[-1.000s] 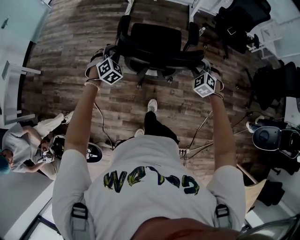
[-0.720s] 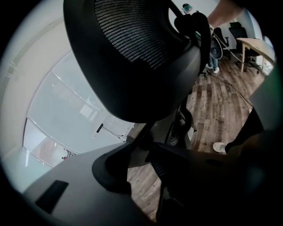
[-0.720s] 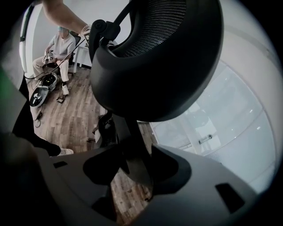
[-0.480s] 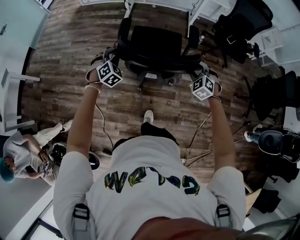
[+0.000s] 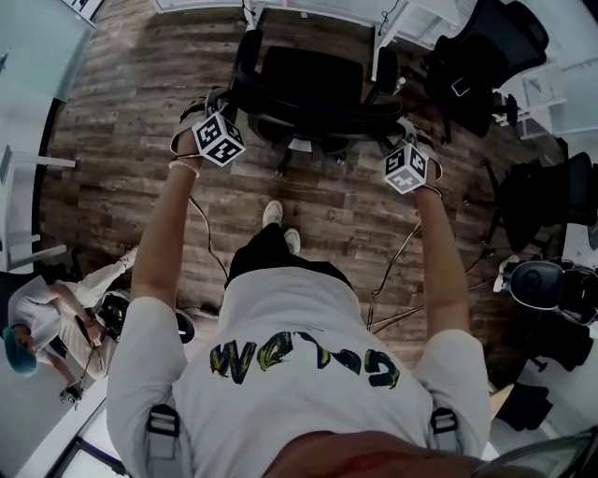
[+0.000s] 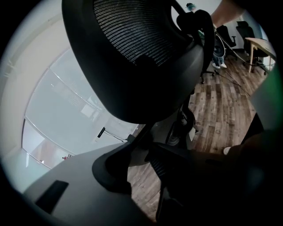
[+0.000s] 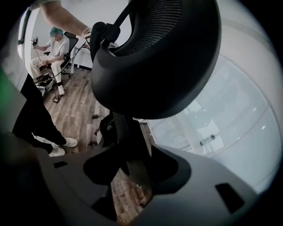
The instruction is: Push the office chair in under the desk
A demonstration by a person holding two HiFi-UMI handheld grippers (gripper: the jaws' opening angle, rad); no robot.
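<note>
As I judge it, the step in hand is the push itself, with the grasp already made. The office chair (image 5: 308, 84) stands on the wooden floor (image 5: 131, 121) facing the white desk (image 5: 318, 7) at the far edge of the head view; its front is near the desk's edge, but the seat is not yet beneath the surface. The left gripper (image 5: 213, 121) sits at the left end of the backrest (image 6: 132, 44) and the right gripper (image 5: 402, 147) at the right end, both on its near side. In the left gripper view the fingers (image 6: 75, 190) stand at a middling gap with a thin piece of the backrest's frame (image 6: 139, 134) running between them. In the right gripper view the fingers (image 7: 208, 185) stand wider, on either side of a dark strut (image 7: 130, 145) under the backrest; both pairs look closed on the frame rather than merely resting beside it. The next move calls for an even shove toward the far side from both hands, so the chair rolls straight; the armrests (image 5: 385, 65) have to pass between the desk's legs (image 5: 377, 42) and under the top without catching.
</note>
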